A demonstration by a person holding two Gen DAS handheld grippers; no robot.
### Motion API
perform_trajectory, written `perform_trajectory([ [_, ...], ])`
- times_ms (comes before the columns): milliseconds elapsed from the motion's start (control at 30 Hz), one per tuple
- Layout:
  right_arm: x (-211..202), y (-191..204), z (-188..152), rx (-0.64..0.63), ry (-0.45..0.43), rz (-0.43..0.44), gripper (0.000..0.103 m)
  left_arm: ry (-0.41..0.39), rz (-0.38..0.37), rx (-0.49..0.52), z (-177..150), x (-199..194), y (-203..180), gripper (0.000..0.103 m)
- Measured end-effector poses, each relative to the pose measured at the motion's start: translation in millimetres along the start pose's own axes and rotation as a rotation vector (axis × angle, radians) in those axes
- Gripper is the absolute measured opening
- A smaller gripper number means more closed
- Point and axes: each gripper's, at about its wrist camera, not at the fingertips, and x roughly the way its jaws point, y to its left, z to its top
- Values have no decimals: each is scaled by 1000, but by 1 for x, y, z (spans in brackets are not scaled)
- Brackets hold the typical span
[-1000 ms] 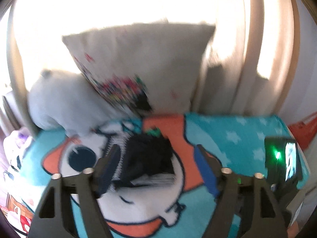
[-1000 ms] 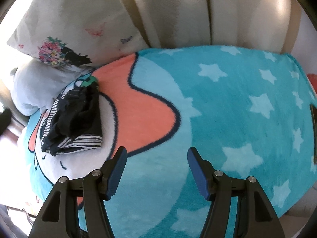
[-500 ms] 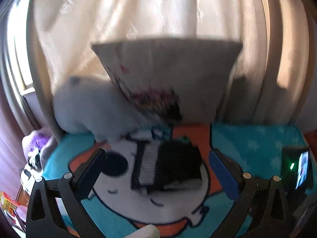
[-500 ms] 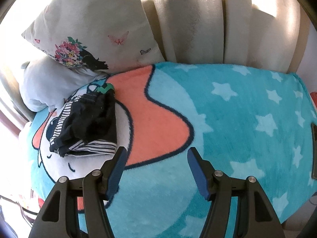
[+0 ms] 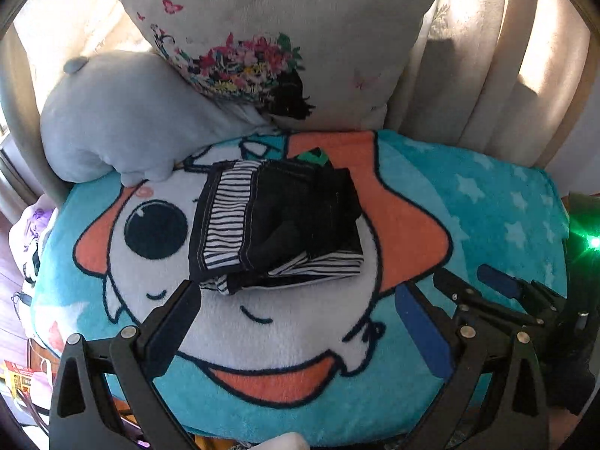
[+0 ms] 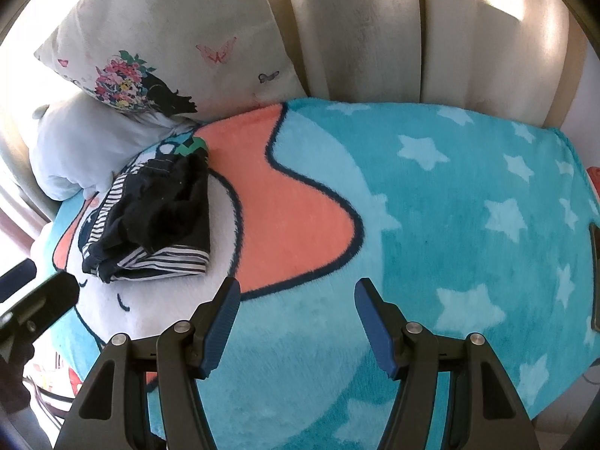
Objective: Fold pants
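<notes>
The pants [image 5: 279,225] lie folded in a compact dark bundle with black-and-white striped lining showing, on the cartoon face of the teal blanket [image 5: 285,397]. My left gripper [image 5: 296,296] is open and empty, just in front of the bundle. The pants also show in the right wrist view [image 6: 153,217], at the left. My right gripper [image 6: 296,292] is open and empty over the blanket's teal and orange part [image 6: 450,225], well to the right of the pants. Its fingers also show in the left wrist view [image 5: 498,285], at the right.
A flowered white pillow [image 5: 285,45] and a pale blue plush cushion [image 5: 116,120] lean behind the pants against beige curtains [image 6: 375,33]. A device with a green light [image 5: 588,240] stands at the blanket's right edge. Clutter lies on the floor at the left [image 5: 26,247].
My left gripper has drawn back and tilted down, so the folded pants now lie fully in view ahead of it. My right gripper has drifted slightly; both stay open.
</notes>
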Motion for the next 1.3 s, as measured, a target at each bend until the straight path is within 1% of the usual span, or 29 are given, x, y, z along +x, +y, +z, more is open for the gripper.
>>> perform_trajectory([
  [300, 7, 18, 3, -33, 11, 8, 69, 29, -7, 3, -1, 7, 8, 103],
  [733, 14, 43, 2, -54, 27, -3, 69, 61, -26, -27, -2, 14, 33, 103],
  [1300, 23, 91, -2, -85, 51, -28, 71, 84, -60, -67, -5, 22, 82, 103],
])
